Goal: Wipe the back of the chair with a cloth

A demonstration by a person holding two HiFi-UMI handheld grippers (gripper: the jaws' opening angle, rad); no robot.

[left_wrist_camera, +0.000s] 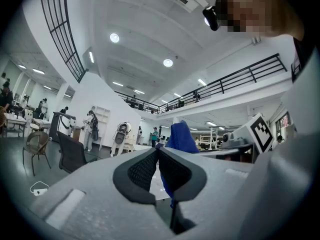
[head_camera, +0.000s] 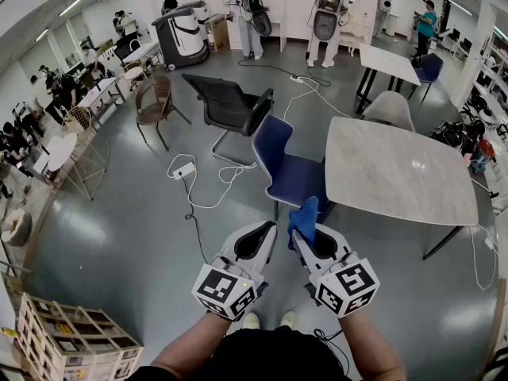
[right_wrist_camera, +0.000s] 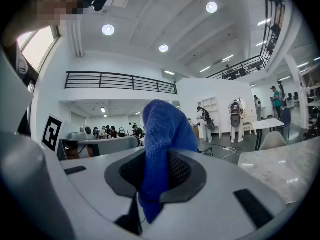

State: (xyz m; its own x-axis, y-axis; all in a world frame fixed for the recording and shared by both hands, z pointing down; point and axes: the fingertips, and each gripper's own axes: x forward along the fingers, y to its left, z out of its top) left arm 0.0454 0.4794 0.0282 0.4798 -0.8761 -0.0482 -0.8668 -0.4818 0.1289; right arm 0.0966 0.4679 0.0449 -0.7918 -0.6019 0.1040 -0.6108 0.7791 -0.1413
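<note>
A blue chair [head_camera: 290, 165] stands just ahead of me, tucked at the left edge of a marble-topped table [head_camera: 397, 169]. My right gripper [head_camera: 315, 243] is shut on a blue cloth [head_camera: 303, 217], which sticks up out of its jaws just short of the chair seat. In the right gripper view the cloth [right_wrist_camera: 162, 131] is pinched between the dark pads and rises above them. My left gripper [head_camera: 254, 240] hangs beside it, shut with nothing in it; in the left gripper view its pads [left_wrist_camera: 175, 171] meet and the cloth [left_wrist_camera: 181, 136] shows behind.
A black mesh chair [head_camera: 230, 105] stands behind the blue one, with a brown wicker chair [head_camera: 155, 101] to its left. White cables and a power strip [head_camera: 184, 169] lie on the grey floor. A crate [head_camera: 71, 344] sits at lower left. People and machines stand far off.
</note>
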